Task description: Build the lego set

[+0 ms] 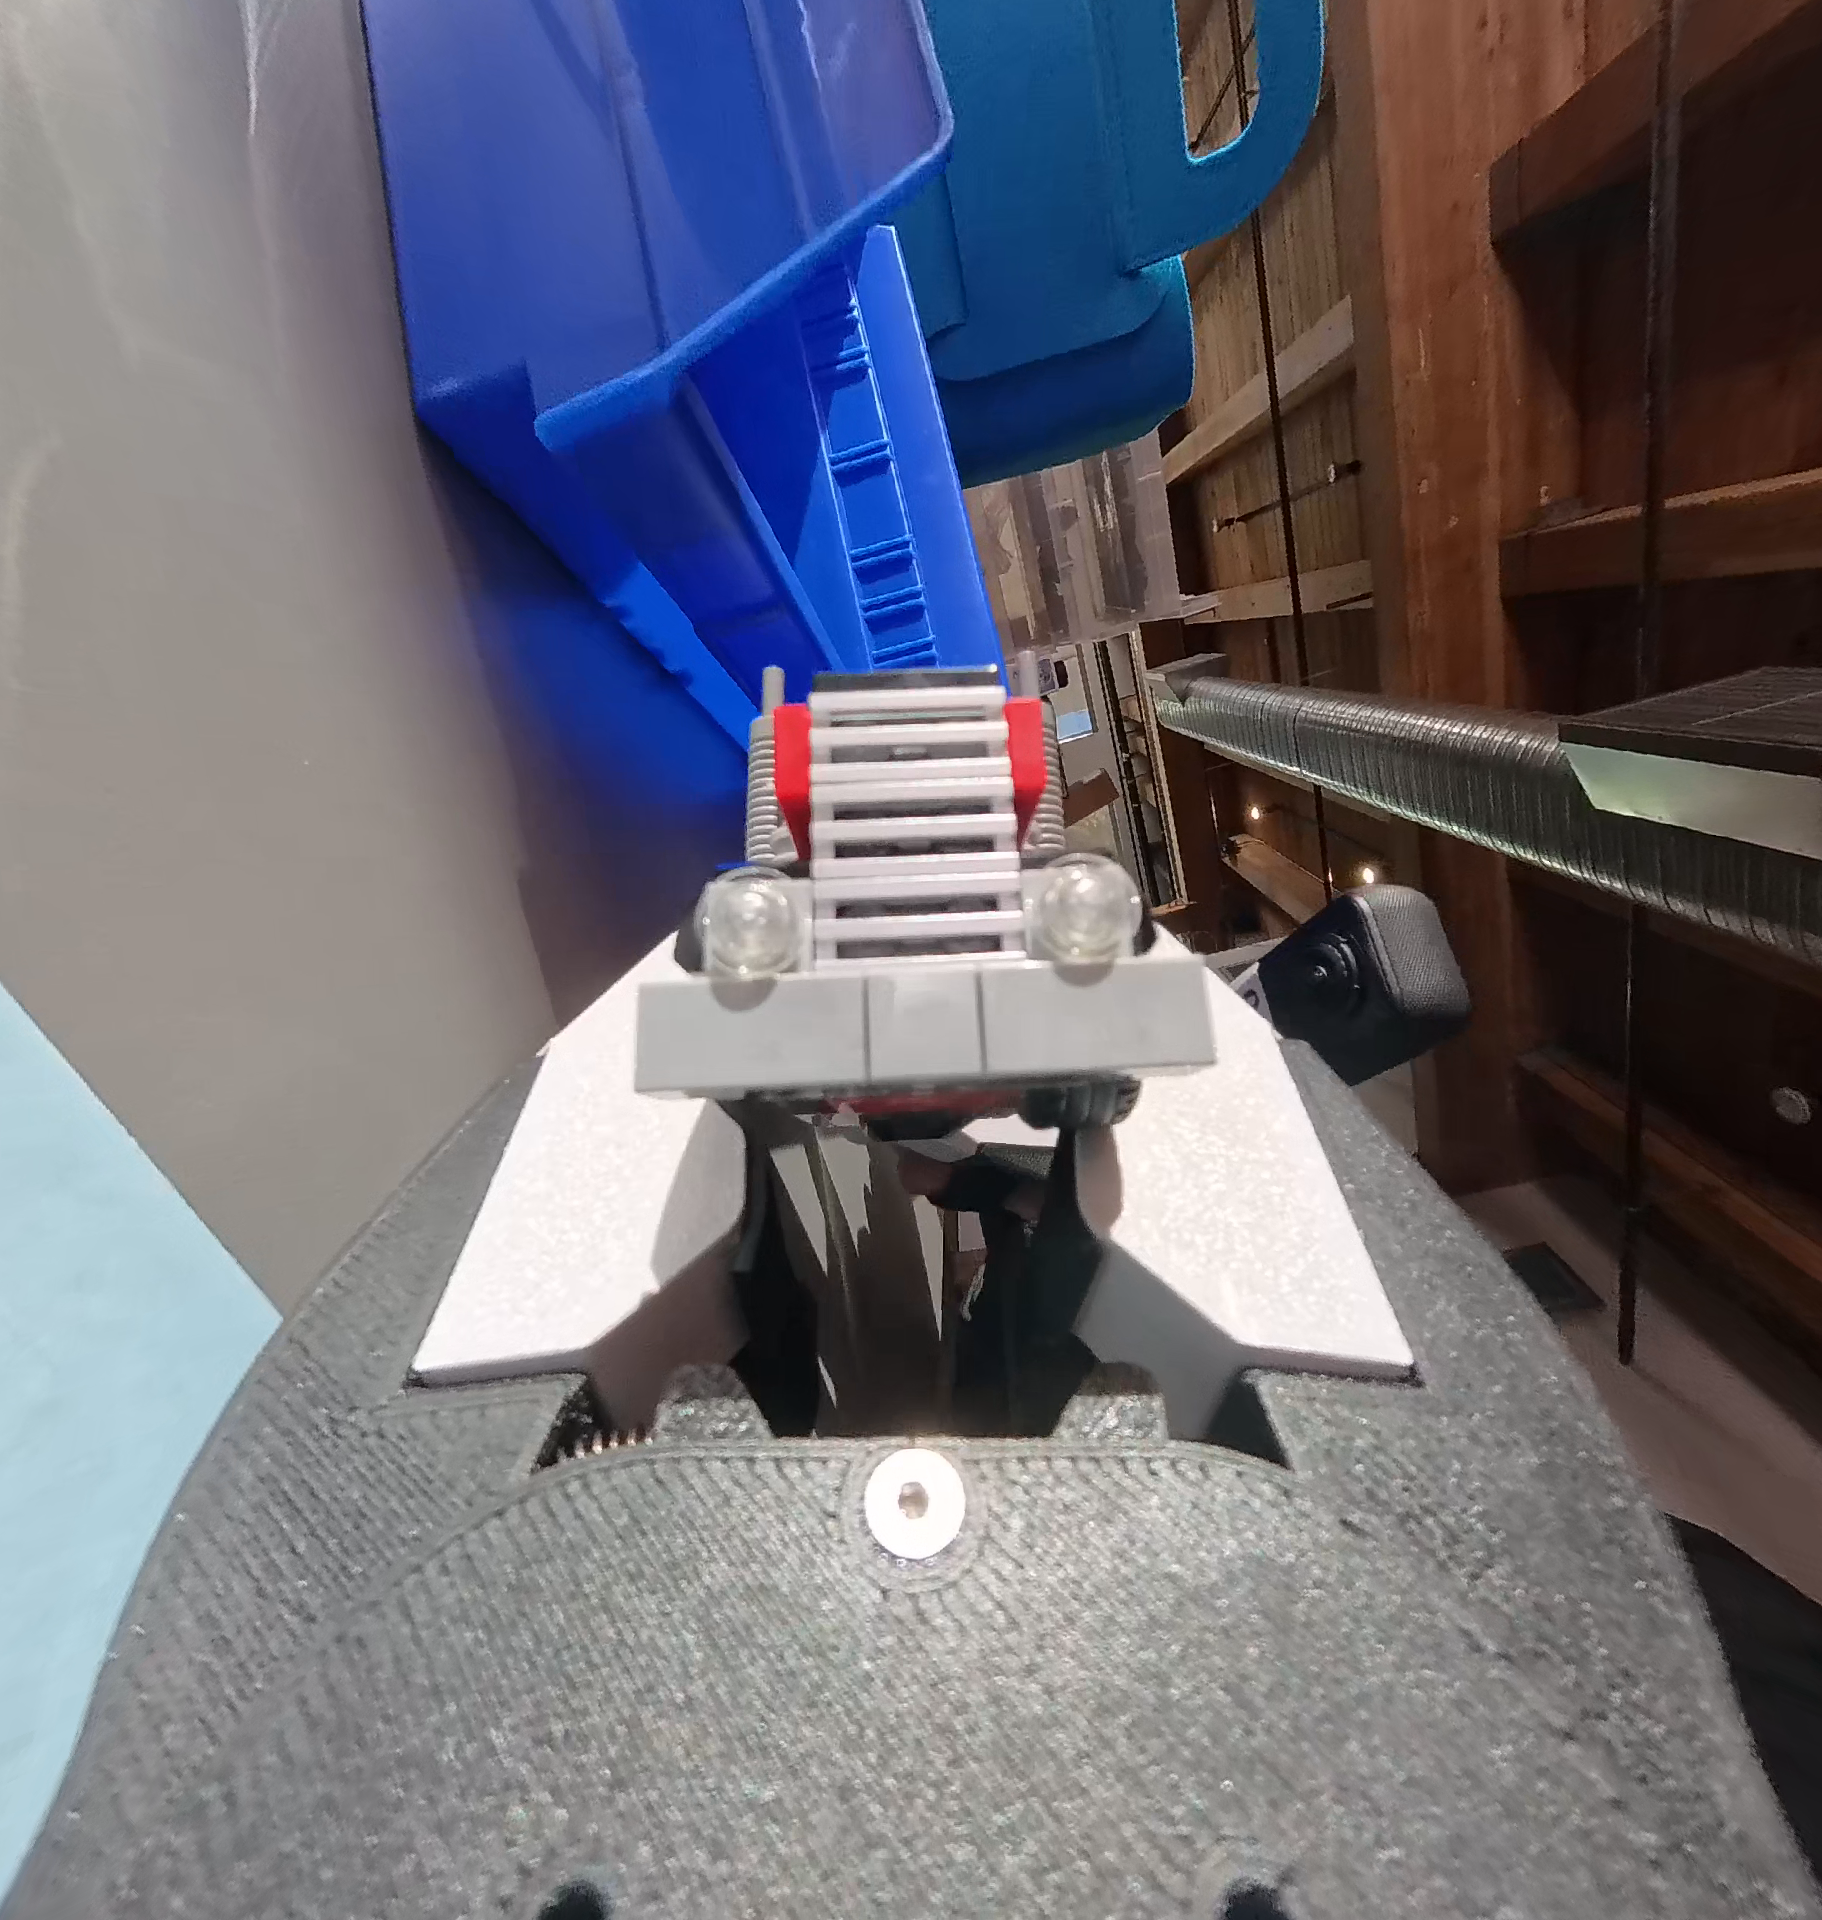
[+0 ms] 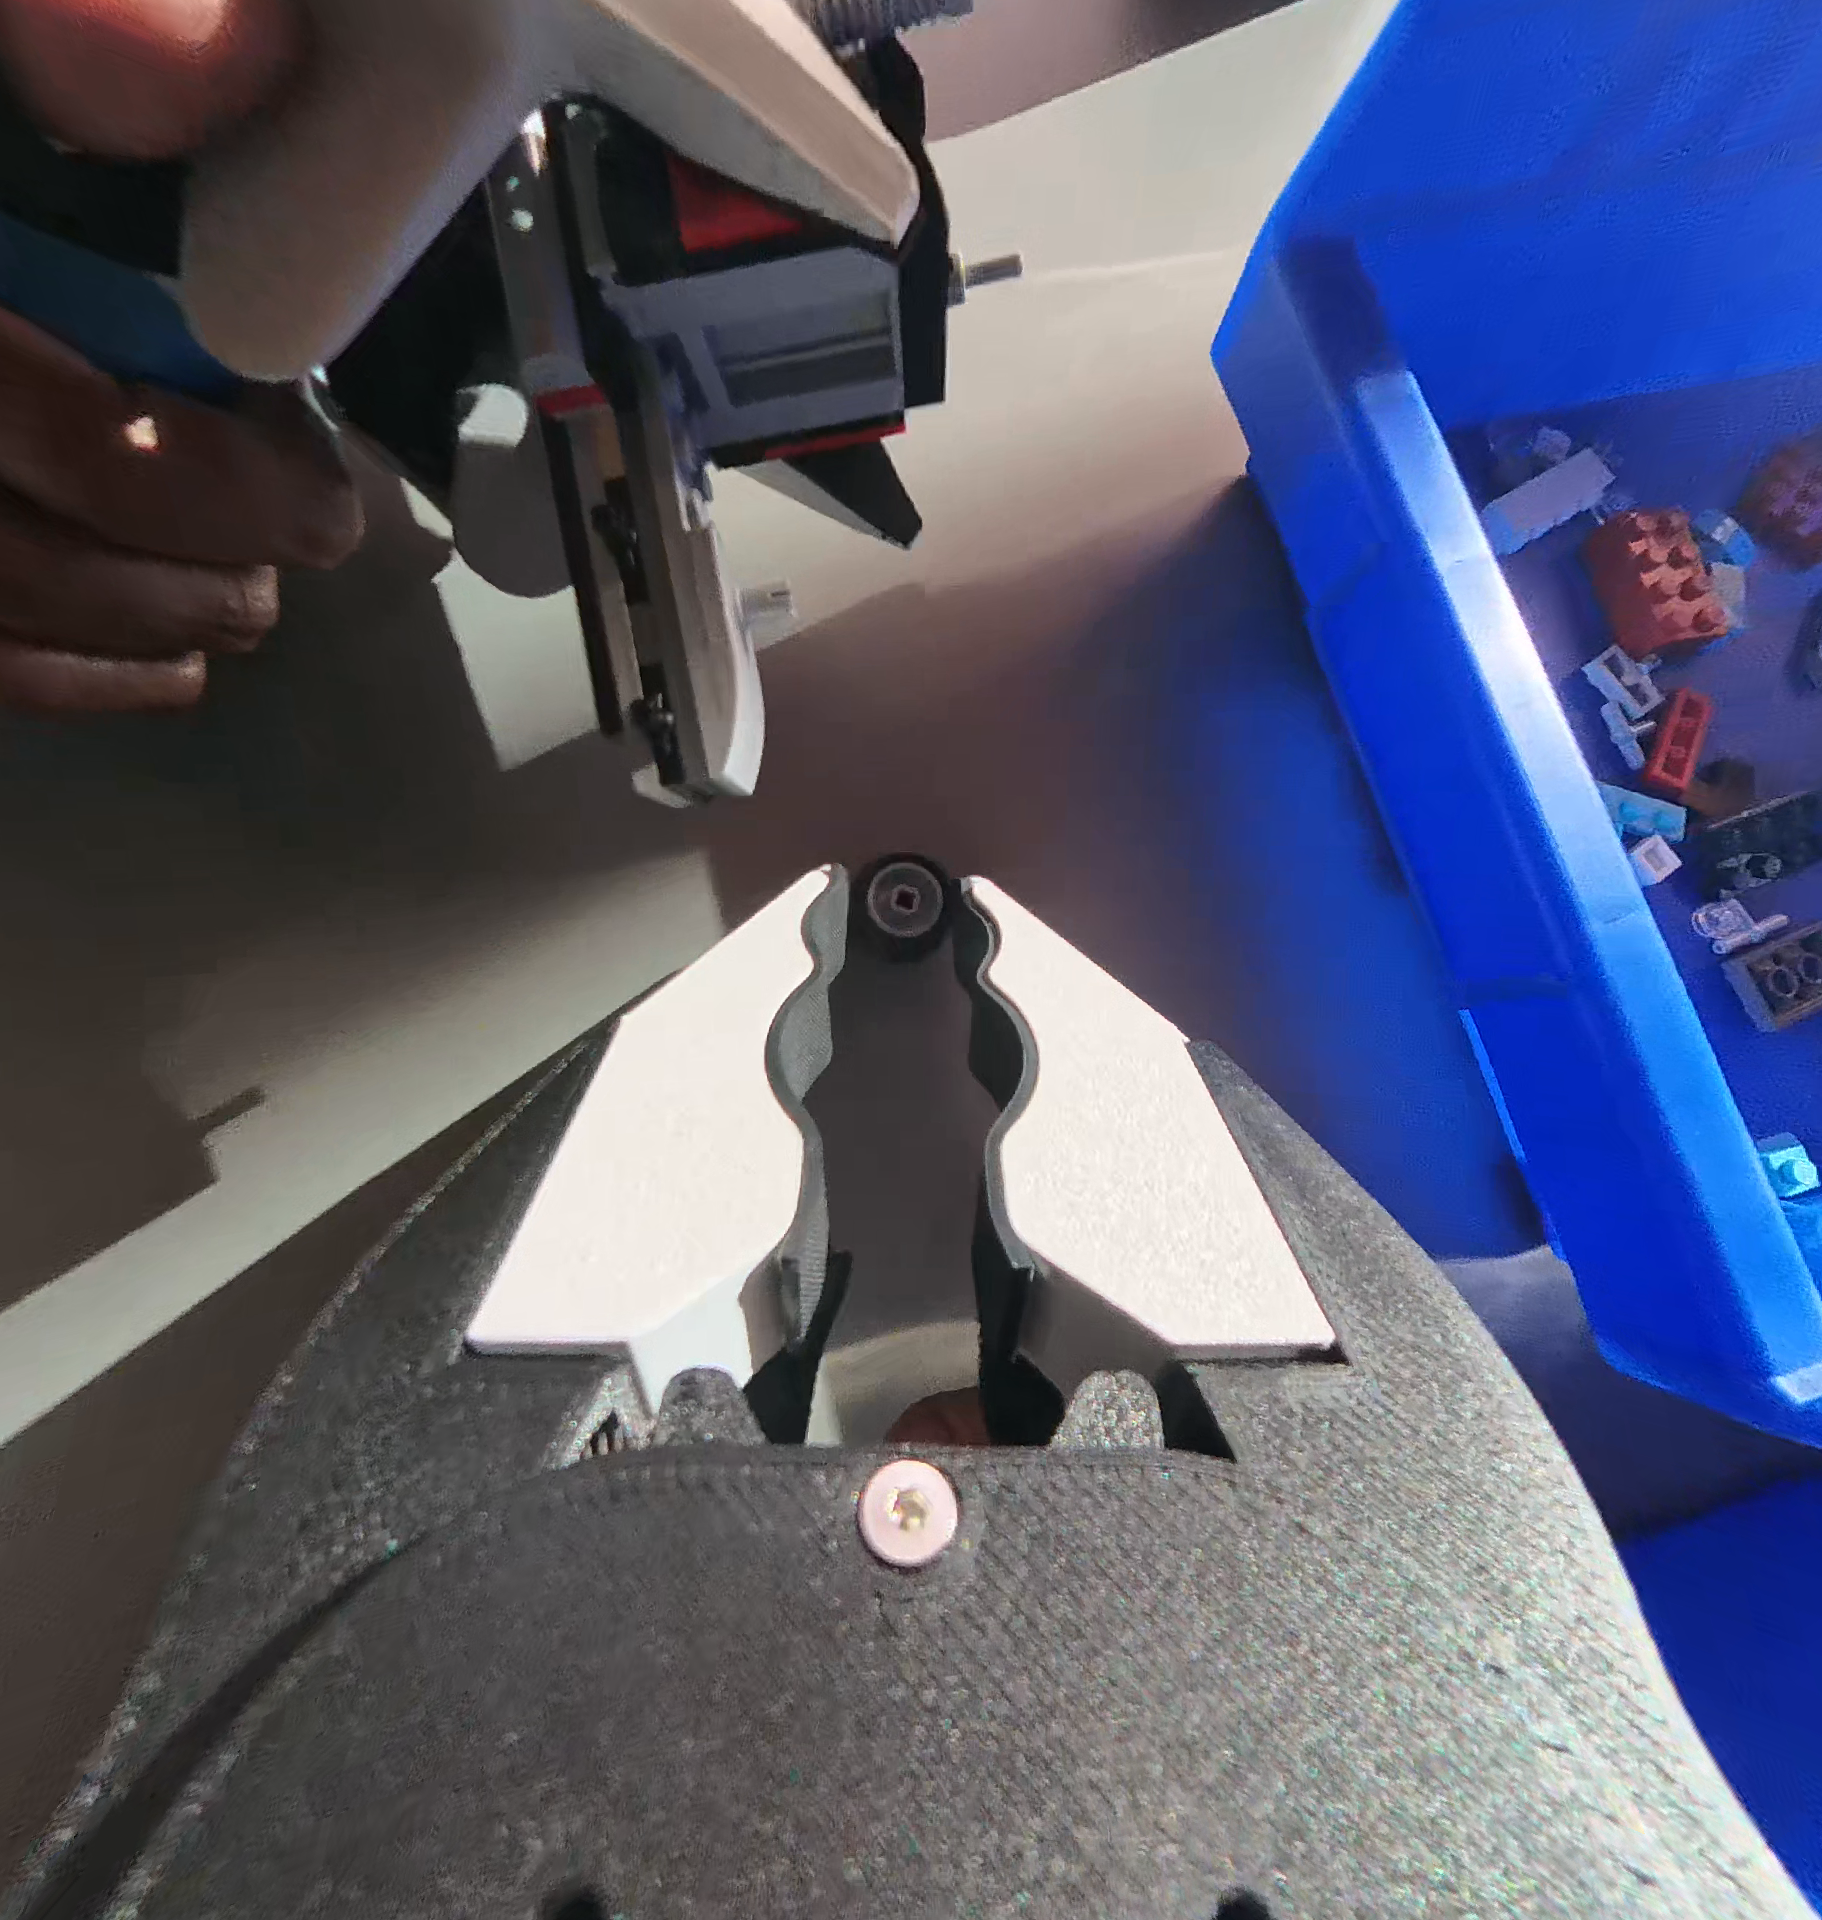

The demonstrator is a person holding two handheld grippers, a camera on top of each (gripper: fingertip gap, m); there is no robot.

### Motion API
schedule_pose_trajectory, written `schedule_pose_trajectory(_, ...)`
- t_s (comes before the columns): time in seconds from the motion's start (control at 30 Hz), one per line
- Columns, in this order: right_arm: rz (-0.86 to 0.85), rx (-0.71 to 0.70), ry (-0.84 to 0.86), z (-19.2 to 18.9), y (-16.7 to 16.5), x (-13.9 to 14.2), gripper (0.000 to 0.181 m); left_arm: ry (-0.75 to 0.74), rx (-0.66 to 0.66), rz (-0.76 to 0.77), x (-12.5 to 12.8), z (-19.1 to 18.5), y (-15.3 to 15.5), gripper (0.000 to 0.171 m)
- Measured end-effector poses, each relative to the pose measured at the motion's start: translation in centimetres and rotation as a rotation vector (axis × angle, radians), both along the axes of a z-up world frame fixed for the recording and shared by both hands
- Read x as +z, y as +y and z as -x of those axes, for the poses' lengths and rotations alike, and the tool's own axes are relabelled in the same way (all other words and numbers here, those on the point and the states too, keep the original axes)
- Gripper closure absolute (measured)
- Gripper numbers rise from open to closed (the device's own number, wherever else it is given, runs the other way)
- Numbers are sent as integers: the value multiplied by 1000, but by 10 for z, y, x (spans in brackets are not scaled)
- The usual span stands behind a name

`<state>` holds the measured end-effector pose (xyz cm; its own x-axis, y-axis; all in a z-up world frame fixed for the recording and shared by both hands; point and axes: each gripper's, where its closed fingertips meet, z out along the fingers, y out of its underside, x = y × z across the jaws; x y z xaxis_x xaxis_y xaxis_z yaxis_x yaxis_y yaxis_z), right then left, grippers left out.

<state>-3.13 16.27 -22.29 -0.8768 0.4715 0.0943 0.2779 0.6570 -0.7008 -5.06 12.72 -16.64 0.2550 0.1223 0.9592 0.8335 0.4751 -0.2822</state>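
My left gripper [image 1: 922, 1049] is shut on a small lego truck [image 1: 917, 862] and holds it in the air. The truck has a white grille, two clear headlights, a grey bumper and red sides, and faces the camera. My right gripper [image 2: 902, 891] is shut on a small black wheel [image 2: 899, 920] at its fingertips. In the right wrist view the left gripper [image 2: 699, 582] hangs just above and left of the wheel, with the truck's [image 2: 782, 322] grey and red underside showing. A small gap separates the wheel from the truck.
A blue bin [image 2: 1406, 727] stands to the right with several loose bricks [image 2: 1665, 592] inside; it also shows in the left wrist view [image 1: 626, 312]. A hand [image 2: 107, 499] holds the left gripper. A grey table [image 2: 263, 935] lies beneath. A small black camera [image 1: 1364, 987] sits behind. The grippers' ends are close to 7 cm from one another.
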Motion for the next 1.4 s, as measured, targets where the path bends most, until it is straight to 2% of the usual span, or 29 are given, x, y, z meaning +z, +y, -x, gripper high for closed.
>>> schedule_pose_trajectory(0.17, 49, -1, -3, -3, 3, 5, 154, -37, -12, -20, -1, -1, -1, 116)
schedule_pose_trajectory(0.27, 50, -2, -32, -4, 4, -2, 153, -56, -53, -45, 1, -5, 3, 116)
schedule_pose_trajectory(0.47, 66, -16, -9, 2, 0, -2, 159, -57, -47, -66, 3, -4, 0, 116)
schedule_pose_trajectory(0.57, 107, -25, 21, 4, 2, 13, 159, -73, -19, -60, -2, 0, -4, 116)
schedule_pose_trajectory(0.67, 182, -11, 66, 1, 1, 41, 159, -102, 18, -50, -8, 4, -7, 116)
schedule_pose_trajectory(0.73, 233, 29, 86, -6, -8, 59, 159, -106, 34, -48, -9, 4, -8, 117)
schedule_pose_trajectory(0.83, 241, 93, 104, -17, -26, 69, 159, -107, 42, -36, -10, 3, -6, 116)
schedule_pose_trajectory(1.07, 202, 154, 108, -23, -48, 63, 158, -108, 35, -42, -10, 2, -5, 116)
schedule_pose_trajectory(1.4, 147, 156, 127, -24, -46, 59, 158, -104, 41, -35, -10, 2, -5, 116)
